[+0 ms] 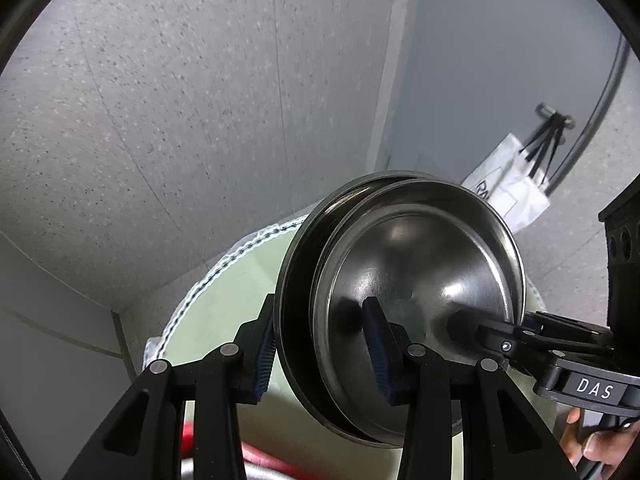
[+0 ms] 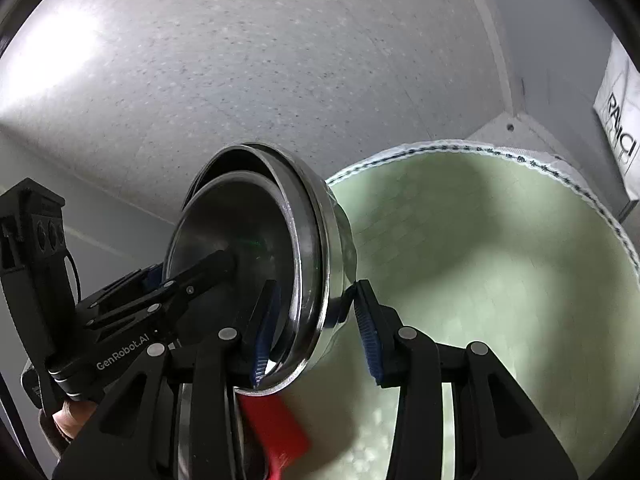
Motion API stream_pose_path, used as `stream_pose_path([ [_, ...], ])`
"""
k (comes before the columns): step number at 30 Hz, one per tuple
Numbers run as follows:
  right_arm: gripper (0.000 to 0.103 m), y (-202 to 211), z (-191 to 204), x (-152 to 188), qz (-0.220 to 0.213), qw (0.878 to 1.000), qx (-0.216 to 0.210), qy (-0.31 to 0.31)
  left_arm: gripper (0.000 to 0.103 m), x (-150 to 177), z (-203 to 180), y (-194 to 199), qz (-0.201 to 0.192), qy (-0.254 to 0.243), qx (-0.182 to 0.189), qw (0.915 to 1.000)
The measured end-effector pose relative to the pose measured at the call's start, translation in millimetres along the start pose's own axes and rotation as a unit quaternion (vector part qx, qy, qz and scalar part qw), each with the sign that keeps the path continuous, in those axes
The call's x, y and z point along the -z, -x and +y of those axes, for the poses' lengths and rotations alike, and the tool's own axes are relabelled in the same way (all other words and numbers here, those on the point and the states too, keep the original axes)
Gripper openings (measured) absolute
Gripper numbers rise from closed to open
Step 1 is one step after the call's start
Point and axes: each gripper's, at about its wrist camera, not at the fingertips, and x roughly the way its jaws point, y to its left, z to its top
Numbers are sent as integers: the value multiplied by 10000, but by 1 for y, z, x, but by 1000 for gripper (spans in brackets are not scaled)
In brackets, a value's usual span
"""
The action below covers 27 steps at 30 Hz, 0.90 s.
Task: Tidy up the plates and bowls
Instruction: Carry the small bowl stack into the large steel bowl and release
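a: bowls (image 1: 420, 280), two steel ones nested, are being held up on edge above the round pale green surface (image 1: 224, 300), the inner bowl (image 2: 236, 240) sitting off-centre inside the outer bowl (image 2: 332, 248).

b: left gripper (image 1: 324, 352) fingers?

a: clamping across both rims. one blue pad (image 1: 264, 356) is pressing the outer bowl's back, the other pad (image 1: 376, 348) is lying inside the inner bowl.

b: right gripper (image 2: 316, 332)?

a: its fingers are standing apart, straddling the stacked rims. the left pad (image 2: 262, 336) is sitting inside the bowls, touching or nearly so; the right pad (image 2: 366, 332) is just beside the outer wall. whether it is gripping, cannot tell.

b: surroundings?

a: speckled grey floor (image 1: 160, 100) is showing beyond the surface's stitched edge, a white paper bag (image 1: 508, 196) is hanging on the wall, something red (image 2: 276, 432) is lying below the bowls.
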Motion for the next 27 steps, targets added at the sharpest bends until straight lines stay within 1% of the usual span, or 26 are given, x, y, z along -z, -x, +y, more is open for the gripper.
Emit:
stream_pose_path([
  [3,39,19,25,18,-174,9997,22,140,38,20,10,39,-297,-7,109,9995],
  [6,39,35,53,42,-356,9991,50,225,38,42,19,73,-497,-47,167,9986],
  [9,39,50,87,71,-522,9982,64,295,38,73,40,111,-681,-80,213,9974],
  [13,39,63,124,102,-621,9974,100,363,38,117,62,145,-771,-82,235,9967],
  [16,39,60,144,123,-524,9979,103,372,38,152,87,170,-761,-95,187,9969],
  [18,39,55,154,133,-423,9982,138,400,38,172,98,179,-700,-86,162,9974],
  [22,39,30,166,159,-150,9988,275,385,39,207,112,188,-505,-53,75,9987],
  [24,39,17,166,168,21,9988,354,344,39,220,119,184,-369,-65,44,9993],
  [27,39,-2,162,179,295,9977,530,314,39,235,122,165,-109,-93,20,9999],
])
